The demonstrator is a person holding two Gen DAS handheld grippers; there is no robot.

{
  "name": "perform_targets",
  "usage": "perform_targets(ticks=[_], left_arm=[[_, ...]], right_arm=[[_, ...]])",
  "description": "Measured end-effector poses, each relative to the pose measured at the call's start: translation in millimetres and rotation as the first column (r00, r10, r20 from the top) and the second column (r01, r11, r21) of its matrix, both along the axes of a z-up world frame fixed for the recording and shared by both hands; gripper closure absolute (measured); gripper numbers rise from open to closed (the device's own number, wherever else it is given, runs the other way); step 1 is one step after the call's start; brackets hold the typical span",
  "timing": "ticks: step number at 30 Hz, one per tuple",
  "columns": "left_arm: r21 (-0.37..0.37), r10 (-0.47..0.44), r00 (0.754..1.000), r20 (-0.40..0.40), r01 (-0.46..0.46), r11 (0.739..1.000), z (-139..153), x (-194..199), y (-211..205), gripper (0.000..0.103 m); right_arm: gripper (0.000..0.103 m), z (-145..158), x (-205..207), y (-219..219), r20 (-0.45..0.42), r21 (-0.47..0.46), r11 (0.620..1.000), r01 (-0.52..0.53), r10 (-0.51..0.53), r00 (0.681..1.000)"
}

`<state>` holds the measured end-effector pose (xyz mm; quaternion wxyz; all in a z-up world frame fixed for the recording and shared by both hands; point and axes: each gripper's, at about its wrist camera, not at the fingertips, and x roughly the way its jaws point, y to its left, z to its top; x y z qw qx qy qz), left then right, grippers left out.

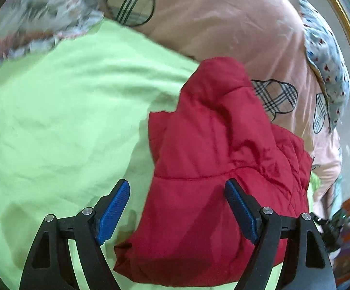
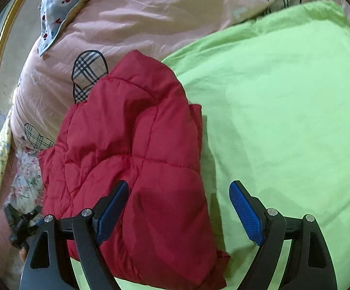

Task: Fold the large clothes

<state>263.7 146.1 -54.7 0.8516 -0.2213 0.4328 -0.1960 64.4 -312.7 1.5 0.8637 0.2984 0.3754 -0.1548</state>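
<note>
A light green sheet (image 2: 283,111) covers the bed, with a pink quilt (image 2: 131,21) bunched behind it. The red padded jacket (image 2: 136,159) lies folded in a bundle, apparently partly on both. The left hand-held gripper (image 1: 177,193) and right hand-held gripper (image 2: 178,194) hover above it, both spread wide, gripping nothing.

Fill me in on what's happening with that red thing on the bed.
A person holding two sets of tongs is folding a red puffer jacket. It lies bundled on a green sheet, its far end against a pink quilt. The left tongs and right tongs both hang open above it, gripping nothing.
</note>
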Motion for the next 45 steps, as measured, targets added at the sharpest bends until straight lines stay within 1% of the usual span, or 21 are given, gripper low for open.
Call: perform_targets(ticks=[4, 6, 8, 9, 11, 12, 15, 16, 17, 18, 19, 20, 21, 22, 23, 26, 28, 31, 36, 40, 45], left_arm=[[-0.088, -0.025, 0.999, -0.046, 0.021, 0.996, -16, 16, -2, 0.022], [-0.131, -0.046, 0.997, -0.067, 0.036, 0.991, -25, 23, -5, 0.021], [-0.164, -0.077, 0.993, -0.089, 0.062, 0.985, -34, 32, -14, 0.016], [-0.174, -0.093, 0.991, -0.098, 0.075, 0.982, -37, 35, -19, 0.014], [-0.157, -0.11, 0.988, -0.11, 0.092, 0.983, -42, 43, -34, 0.002], [-0.148, -0.117, 0.987, -0.11, 0.1, 0.984, -44, 46, -40, 0.001], [-0.137, -0.13, 0.985, -0.111, 0.114, 0.984, -47, 53, -48, 0.001], [-0.133, -0.132, 0.986, -0.104, 0.118, 0.984, -47, 55, -50, 0.009], [-0.122, -0.142, 0.986, -0.088, 0.131, 0.984, -45, 54, -52, 0.021], [-0.119, -0.152, 0.985, -0.076, 0.142, 0.983, -42, 52, -54, 0.027], [-0.117, -0.162, 0.985, -0.061, 0.155, 0.981, -39, 50, -53, 0.037], [-0.116, -0.169, 0.985, -0.048, 0.162, 0.98, -35, 47, -52, 0.044], [-0.12, -0.172, 0.984, -0.041, 0.166, 0.979, -32, 44, -50, 0.047], [-0.131, -0.175, 0.984, -0.036, 0.169, 0.977, -29, 42, -48, 0.051], [-0.137, -0.178, 0.984, -0.032, 0.172, 0.976, -25, 38, -45, 0.054], [-0.135, -0.19, 0.982, -0.017, 0.187, 0.973, -15, 22, -39, 0.057], [-0.131, -0.205, 0.979, -0.009, 0.202, 0.971, -7, 7, -35, 0.059], [-0.132, -0.228, 0.974, -0.004, 0.225, 0.965, 4, -15, -23, 0.061], [-0.158, -0.255, 0.967, -0.007, 0.251, 0.955, 20, -61, 0, 0.061], [-0.179, -0.274, 0.962, -0.025, 0.265, 0.948, 20, -93, 18, 0.061], [-0.194, -0.278, 0.959, -0.048, 0.265, 0.945, 16, -118, 46, 0.061]], right_arm=[[0.016, -15, 9, -3, -0.005, 0.061, 0.998, -0.015, 0.016, 1.0], [0.013, -23, 11, -5, -0.005, 0.088, 0.996, -0.012, 0.012, 1.0], [0.008, -30, 14, -7, -0.005, 0.115, 0.993, -0.011, 0.012, 1.0], [0.007, -33, 16, -8, -0.003, 0.13, 0.991, -0.014, 0.015, 1.0], [0.004, -38, 23, -6, 0.004, 0.162, 0.986, -0.031, 0.031, 1.0], [0.004, -39, 25, -5, 0.004, 0.167, 0.985, -0.04, 0.039, 0.999], [0.004, -45, 38, 5, 0.003, 0.2, 0.975, -0.098, 0.099, 0.995], [0.006, -47, 42, 8, -0.001, 0.204, 0.973, -0.112, 0.115, 0.993], [0.01, -47, 43, 12, -0.008, 0.191, 0.975, -0.116, 0.119, 0.993], [0.015, -46, 44, 15, -0.012, 0.184, 0.976, -0.12, 0.125, 0.992], [0.027, -44, 43, 16, -0.008, 0.194, 0.973, -0.122, 0.126, 0.992], [0.037, -42, 42, 18, -0.002, 0.2, 0.972, -0.121, 0.124, 0.992], [0.042, -39, 40, 19, 0.004, 0.203, 0.972, -0.122, 0.124, 0.992], [0.051, -34, 38, 22, 0.01, 0.204, 0.971, -0.125, 0.126, 0.992], [0.056, -30, 36, 25, 0.013, 0.201, 0.971, -0.126, 0.126, 0.992], [0.061, -18, 26, 39, 0.009, 0.179, 0.973, -0.143, 0.144, 0.99], [0.063, -11, 17, 49, 0.016, 0.173, 0.971, -0.167, 0.167, 0.986], [0.064, -3, -5, 57, 0.035, 0.189, 0.963, -0.194, 0.191, 0.981], [0.064, 5, -42, 74, 0.052, 0.2, 0.953, -0.229, 0.223, 0.974], [0.064, 5, -69, 86, 0.053, 0.229, 0.945, -0.233, 0.226, 0.973], [0.064, 2, -93, 96, 0.049, 0.247, 0.939, -0.24, 0.235, 0.971]])
